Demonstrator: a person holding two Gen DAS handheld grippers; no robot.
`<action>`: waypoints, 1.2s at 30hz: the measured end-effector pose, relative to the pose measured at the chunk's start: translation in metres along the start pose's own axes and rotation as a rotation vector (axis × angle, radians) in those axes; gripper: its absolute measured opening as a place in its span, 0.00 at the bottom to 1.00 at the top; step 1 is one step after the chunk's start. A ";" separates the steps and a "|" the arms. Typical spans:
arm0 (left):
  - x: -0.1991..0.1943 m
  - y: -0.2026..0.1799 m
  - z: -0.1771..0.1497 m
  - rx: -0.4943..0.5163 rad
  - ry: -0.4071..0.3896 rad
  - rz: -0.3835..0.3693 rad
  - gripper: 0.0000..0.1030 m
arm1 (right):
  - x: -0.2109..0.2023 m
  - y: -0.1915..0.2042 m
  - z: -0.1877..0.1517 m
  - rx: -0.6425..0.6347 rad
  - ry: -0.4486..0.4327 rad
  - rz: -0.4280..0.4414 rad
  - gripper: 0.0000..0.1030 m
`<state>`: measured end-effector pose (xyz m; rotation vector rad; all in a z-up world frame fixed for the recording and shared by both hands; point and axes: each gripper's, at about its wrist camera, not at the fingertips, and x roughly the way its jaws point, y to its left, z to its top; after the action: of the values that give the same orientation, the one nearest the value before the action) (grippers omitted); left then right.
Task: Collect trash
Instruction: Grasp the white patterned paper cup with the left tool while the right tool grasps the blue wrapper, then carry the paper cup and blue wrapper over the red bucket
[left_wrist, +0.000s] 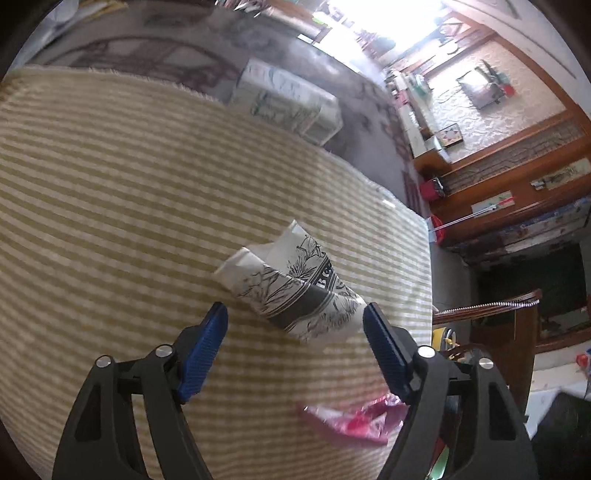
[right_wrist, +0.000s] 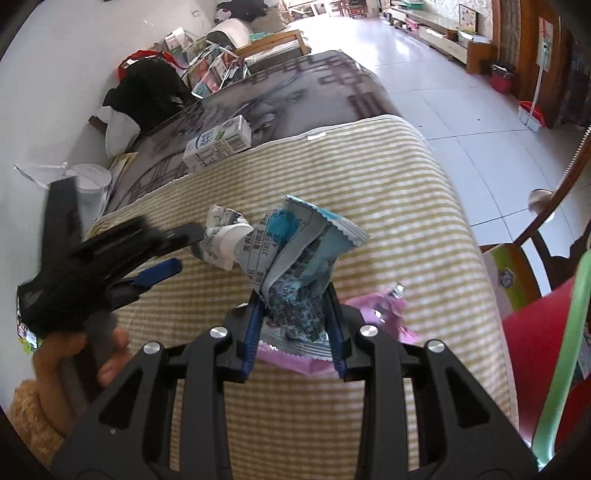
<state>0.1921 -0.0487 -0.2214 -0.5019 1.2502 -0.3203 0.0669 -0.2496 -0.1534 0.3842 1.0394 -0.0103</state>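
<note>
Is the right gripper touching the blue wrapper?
Touching. In the right wrist view, the right gripper has both pads pressed against the crumpled blue wrapper, which is pinched between them and lifted above the striped cloth.

A striped yellow and white cloth (left_wrist: 110, 192) covers the bed. On it a squashed paper cup (left_wrist: 291, 284) lies just ahead of the left fingers (left_wrist: 207, 347). A pink wrapper (left_wrist: 354, 421) lies behind the right-hand finger, blurred, maybe plastic. Far ahead of the fingers, a milk carton (right_wrist: 218, 144) lies on a grey patterned blanket (right_wrist: 295, 85).
</note>
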 end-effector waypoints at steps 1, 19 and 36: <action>0.009 -0.002 0.001 -0.010 0.009 0.000 0.71 | -0.002 -0.002 -0.001 0.001 -0.001 -0.006 0.31; -0.008 -0.004 0.009 0.078 -0.047 -0.015 0.55 | -0.004 0.011 -0.004 -0.039 -0.001 0.042 0.31; 0.030 -0.029 0.026 0.178 -0.001 -0.013 0.34 | -0.019 0.000 -0.015 0.000 -0.016 0.029 0.32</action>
<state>0.2268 -0.0834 -0.2253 -0.3574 1.2046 -0.4383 0.0443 -0.2483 -0.1439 0.3992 1.0183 0.0127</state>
